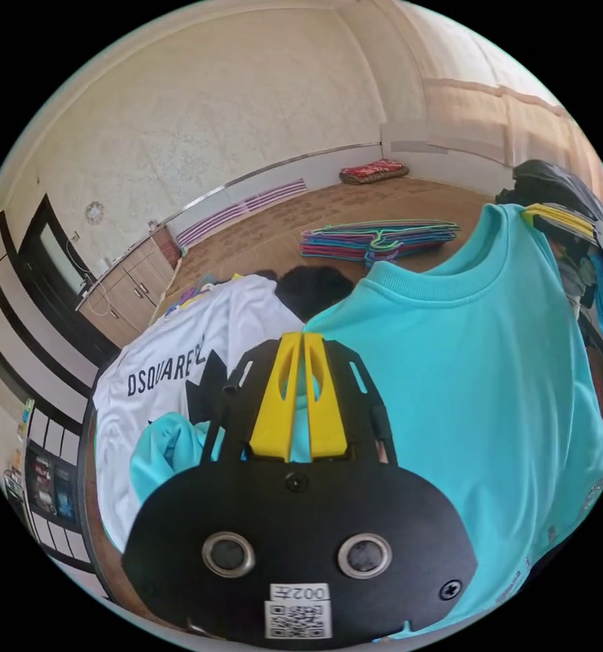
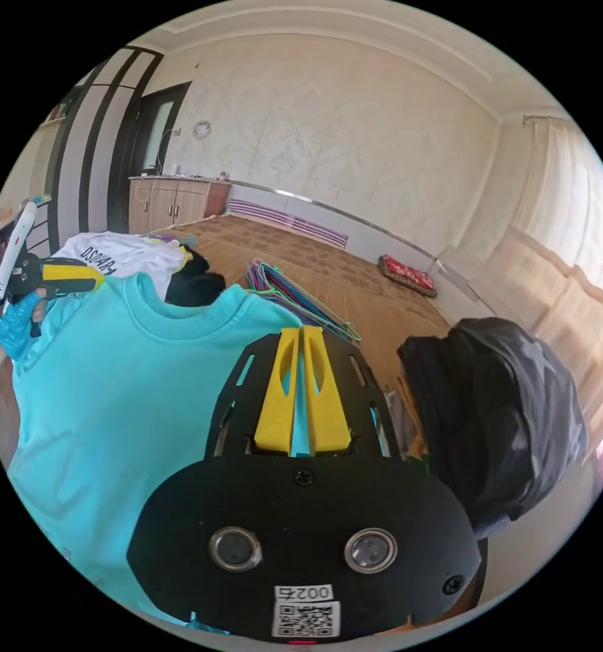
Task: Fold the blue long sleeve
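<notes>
Between your two tools hangs the blue long sleeve (image 1: 471, 380), a smooth turquoise knit with a ribbed round collar, stretched flat. Your left tool (image 1: 303, 394) has its yellow jaws pressed together on one shoulder; your right tool (image 2: 301, 397) pinches the other shoulder likewise. Behind the collar lie a white printed shirt (image 1: 172, 367), a dark garment (image 2: 498, 407) and thin colourful hangers (image 1: 383, 239) on the floor.

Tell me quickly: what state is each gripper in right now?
Left gripper: shut on the blue long sleeve, at one shoulder.
Right gripper: shut on the blue long sleeve at the other shoulder.
</notes>
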A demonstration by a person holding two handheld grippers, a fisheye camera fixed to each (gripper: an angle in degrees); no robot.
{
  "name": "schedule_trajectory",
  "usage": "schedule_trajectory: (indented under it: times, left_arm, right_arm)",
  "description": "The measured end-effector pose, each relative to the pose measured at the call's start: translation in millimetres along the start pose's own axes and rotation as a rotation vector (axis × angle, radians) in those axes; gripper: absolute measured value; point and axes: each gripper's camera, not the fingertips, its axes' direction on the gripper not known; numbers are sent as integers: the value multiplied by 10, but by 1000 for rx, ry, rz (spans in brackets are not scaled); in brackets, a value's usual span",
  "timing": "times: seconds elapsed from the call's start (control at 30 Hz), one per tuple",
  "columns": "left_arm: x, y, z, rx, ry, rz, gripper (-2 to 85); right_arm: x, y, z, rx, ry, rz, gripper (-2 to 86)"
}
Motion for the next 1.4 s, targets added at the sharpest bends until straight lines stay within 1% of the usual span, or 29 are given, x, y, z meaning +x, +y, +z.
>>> schedule_trajectory:
  times: [0.13,0.27,0.37,0.47,0.53,0.67,0.9,1.13,1.23,1.4]
  left_arm:
    - [-86,-33,241,-129,14,-17,-10]
    - [-83,28,547,-243,36,3,-10]
    - [-53,15,689,-301,50,27,-9]
    - [-48,-62,745,-347,65,40,-8]
    - [-67,-103,701,-354,82,41,-4]
    - [-133,-134,405,-330,92,39,11]
    - [-93,-53,-207,-306,146,36,15]
    - [466,29,-862,-282,273,94,20]
    - [778,15,-1107,-266,323,121,20]
    - [1288,-127,-1485,-251,368,157,20]
  right_arm:
    - [-96,9,451,-132,-64,-58,-9]
    - [-162,148,796,-220,-96,-98,-7]
    - [-160,263,1028,-310,-133,-129,0]
    - [-65,356,1131,-390,-162,-152,27]
    - [102,414,1009,-388,-173,-144,57]
    - [384,588,609,-350,-178,-151,66]
    - [942,1326,-335,-340,-169,-101,75]
    - [1611,2434,-991,-409,-138,82,87]
    - [1896,2900,-1119,-420,-131,157,90]
    - [2306,3355,-1146,-428,-167,240,97]
